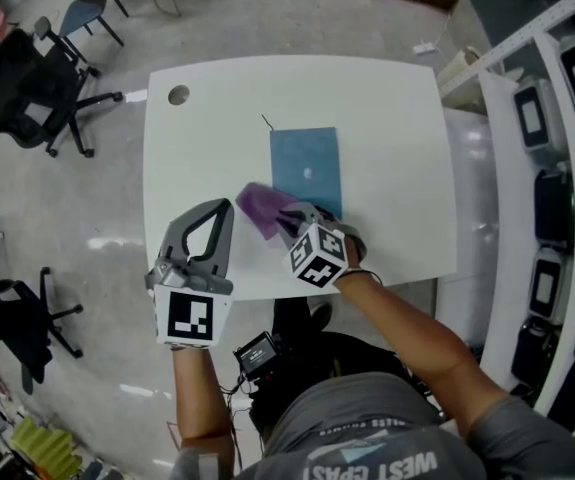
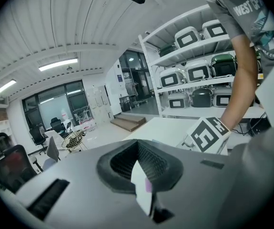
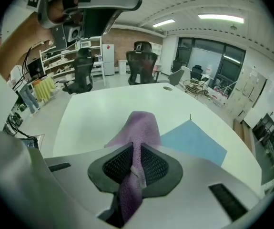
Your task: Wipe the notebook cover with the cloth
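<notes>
A blue notebook (image 1: 305, 163) lies flat, cover up, on the white table (image 1: 387, 118). My right gripper (image 1: 289, 214) is shut on a purple cloth (image 1: 259, 206), which hangs from the jaws just left of the notebook's near corner. In the right gripper view the cloth (image 3: 139, 127) runs between the pads of the right gripper (image 3: 136, 150), with the notebook (image 3: 194, 144) ahead to the right. My left gripper (image 1: 221, 210) hovers at the table's near edge, left of the cloth, jaws together and holding nothing. Its own view shows the left gripper (image 2: 137, 149) pointing across the table.
A round cable hole (image 1: 178, 95) sits at the table's far left corner. A thin dark strap (image 1: 267, 122) sticks out from the notebook's far corner. Black office chairs (image 1: 27, 88) stand on the left, and shelves with boxed devices (image 1: 567, 118) on the right.
</notes>
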`<state>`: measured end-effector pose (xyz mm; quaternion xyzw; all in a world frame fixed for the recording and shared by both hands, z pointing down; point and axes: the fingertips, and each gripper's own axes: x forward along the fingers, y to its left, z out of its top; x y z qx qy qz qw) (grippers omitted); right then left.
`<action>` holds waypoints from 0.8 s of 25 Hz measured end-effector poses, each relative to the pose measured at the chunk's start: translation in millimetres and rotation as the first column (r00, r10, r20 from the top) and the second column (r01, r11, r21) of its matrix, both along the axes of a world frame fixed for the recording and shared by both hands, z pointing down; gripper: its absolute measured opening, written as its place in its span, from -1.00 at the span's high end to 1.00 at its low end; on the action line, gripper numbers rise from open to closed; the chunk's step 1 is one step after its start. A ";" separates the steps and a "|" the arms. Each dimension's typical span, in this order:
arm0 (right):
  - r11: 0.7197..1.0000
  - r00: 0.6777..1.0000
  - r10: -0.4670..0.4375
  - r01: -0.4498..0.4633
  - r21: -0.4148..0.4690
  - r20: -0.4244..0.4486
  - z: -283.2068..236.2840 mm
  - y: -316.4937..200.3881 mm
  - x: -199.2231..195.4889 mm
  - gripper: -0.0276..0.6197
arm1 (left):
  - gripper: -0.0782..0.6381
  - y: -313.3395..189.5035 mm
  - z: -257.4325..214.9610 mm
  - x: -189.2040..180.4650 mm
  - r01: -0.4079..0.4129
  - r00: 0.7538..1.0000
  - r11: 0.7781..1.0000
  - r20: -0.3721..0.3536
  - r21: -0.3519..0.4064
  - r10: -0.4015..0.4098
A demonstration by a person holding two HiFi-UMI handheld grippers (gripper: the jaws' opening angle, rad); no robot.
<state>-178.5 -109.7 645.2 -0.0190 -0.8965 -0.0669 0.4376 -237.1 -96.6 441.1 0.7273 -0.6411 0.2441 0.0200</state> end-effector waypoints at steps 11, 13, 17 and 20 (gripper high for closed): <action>0.962 0.961 0.271 -0.270 0.028 -0.046 4.9 -80.0 93.3 0.69 | 0.78 -35.2 -4.4 20.5 -0.088 0.996 0.996 0.000 0.007 0.088; 0.951 0.949 0.310 -0.309 0.033 -0.054 4.8 -92.8 107.5 0.69 | 0.78 -43.2 -4.4 27.1 -0.107 0.994 0.994 -0.002 0.008 0.107; 0.955 0.954 0.294 -0.291 0.052 -0.058 1.4 -98.9 106.8 0.69 | 0.78 -53.3 -3.0 38.3 -0.133 0.991 0.991 -0.005 0.005 0.133; 0.970 0.970 0.238 -0.234 0.061 -0.057 -2.9 -91.6 87.9 0.69 | 0.78 -53.6 -2.1 38.3 -0.129 0.992 0.992 -0.009 0.003 0.129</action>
